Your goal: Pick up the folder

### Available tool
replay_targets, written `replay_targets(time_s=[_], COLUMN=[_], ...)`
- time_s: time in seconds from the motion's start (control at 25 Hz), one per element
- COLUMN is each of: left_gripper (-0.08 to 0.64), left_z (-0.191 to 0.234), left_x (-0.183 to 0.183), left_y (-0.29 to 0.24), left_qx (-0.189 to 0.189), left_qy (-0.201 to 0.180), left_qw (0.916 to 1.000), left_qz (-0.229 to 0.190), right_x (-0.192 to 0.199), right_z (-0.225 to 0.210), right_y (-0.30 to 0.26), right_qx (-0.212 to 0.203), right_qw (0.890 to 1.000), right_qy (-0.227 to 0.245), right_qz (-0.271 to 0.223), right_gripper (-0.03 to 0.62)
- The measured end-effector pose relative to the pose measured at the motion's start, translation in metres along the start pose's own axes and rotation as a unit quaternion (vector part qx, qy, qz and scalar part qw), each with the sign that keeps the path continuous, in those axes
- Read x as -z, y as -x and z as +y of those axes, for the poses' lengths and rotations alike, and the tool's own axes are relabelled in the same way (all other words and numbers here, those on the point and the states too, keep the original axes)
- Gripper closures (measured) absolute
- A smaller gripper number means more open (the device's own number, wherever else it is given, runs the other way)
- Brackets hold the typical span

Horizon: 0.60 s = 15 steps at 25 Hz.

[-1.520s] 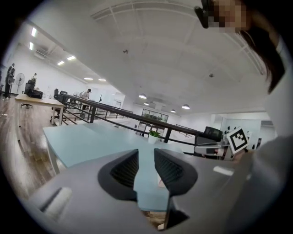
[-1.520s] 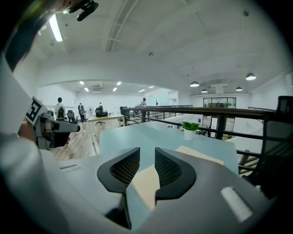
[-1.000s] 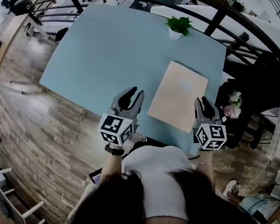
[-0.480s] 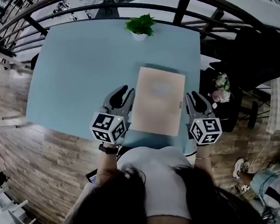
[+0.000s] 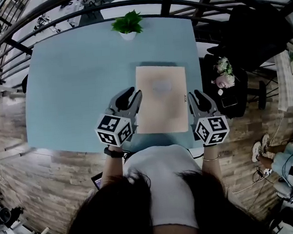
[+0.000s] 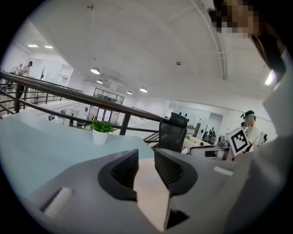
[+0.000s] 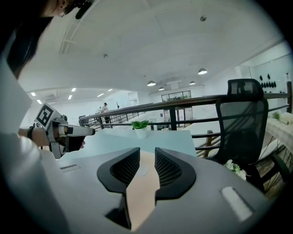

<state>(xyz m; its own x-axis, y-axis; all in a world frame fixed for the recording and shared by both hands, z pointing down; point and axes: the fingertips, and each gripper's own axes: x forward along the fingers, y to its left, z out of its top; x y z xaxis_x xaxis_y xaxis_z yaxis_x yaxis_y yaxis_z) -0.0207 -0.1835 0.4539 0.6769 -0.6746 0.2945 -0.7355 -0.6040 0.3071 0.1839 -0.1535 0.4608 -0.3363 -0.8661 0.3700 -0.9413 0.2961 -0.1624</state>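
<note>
A tan folder [image 5: 161,98] lies flat on the light blue table [image 5: 79,83], near its front right corner. My left gripper [image 5: 131,94] hovers just left of the folder's left edge, and my right gripper [image 5: 197,94] hangs off its right edge, by the table's side. Both point forward over the table with the jaws a narrow gap apart and nothing between them. In the left gripper view the folder [image 6: 149,192] shows through the gap of the left gripper [image 6: 146,157]. The right gripper view shows the folder [image 7: 143,192] past the right gripper [image 7: 147,155].
A small potted plant [image 5: 127,26] stands at the table's far edge. A black railing [image 5: 168,0] runs behind the table. To the right are a black office chair [image 7: 240,119] and a bunch of flowers [image 5: 222,73]. Wood floor lies to the left.
The head view has swung, so the folder now sits straight between the two grippers. Both grippers have closed in on its side edges; their jaw gaps look unchanged.
</note>
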Motion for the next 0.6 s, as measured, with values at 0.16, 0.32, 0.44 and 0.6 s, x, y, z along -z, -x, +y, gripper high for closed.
replay_targets(time_s=[0.16,0.32,0.44,0.6], left_gripper=[0.446,0.439,0.431,0.419], left_z=[0.000,0.001,0.003,0.007], left_x=[0.011,0.029,0.042,0.061], left_y=[-0.004,-0.007,-0.005,-0.002], left_qx=[0.014,0.018,0.016,0.013], left_qy=[0.004,0.014,0.028,0.051], left_qw=[0.9998,0.9990,0.9983,0.9965], left_qz=[0.014,0.038,0.049,0.064], right_x=[0.009,0.020,0.028,0.041], right_z=[0.001,-0.001,0.000,0.000], right_y=[0.005,0.008,0.009,0.008], right_qx=[0.012,0.017,0.016,0.013], right_qw=[1.000,1.000,0.999,0.998], right_qy=[-0.010,-0.023,-0.029,-0.042], right_qz=[0.003,0.012,0.021,0.037], right_gripper=[0.515,0.515,0.515,0.514])
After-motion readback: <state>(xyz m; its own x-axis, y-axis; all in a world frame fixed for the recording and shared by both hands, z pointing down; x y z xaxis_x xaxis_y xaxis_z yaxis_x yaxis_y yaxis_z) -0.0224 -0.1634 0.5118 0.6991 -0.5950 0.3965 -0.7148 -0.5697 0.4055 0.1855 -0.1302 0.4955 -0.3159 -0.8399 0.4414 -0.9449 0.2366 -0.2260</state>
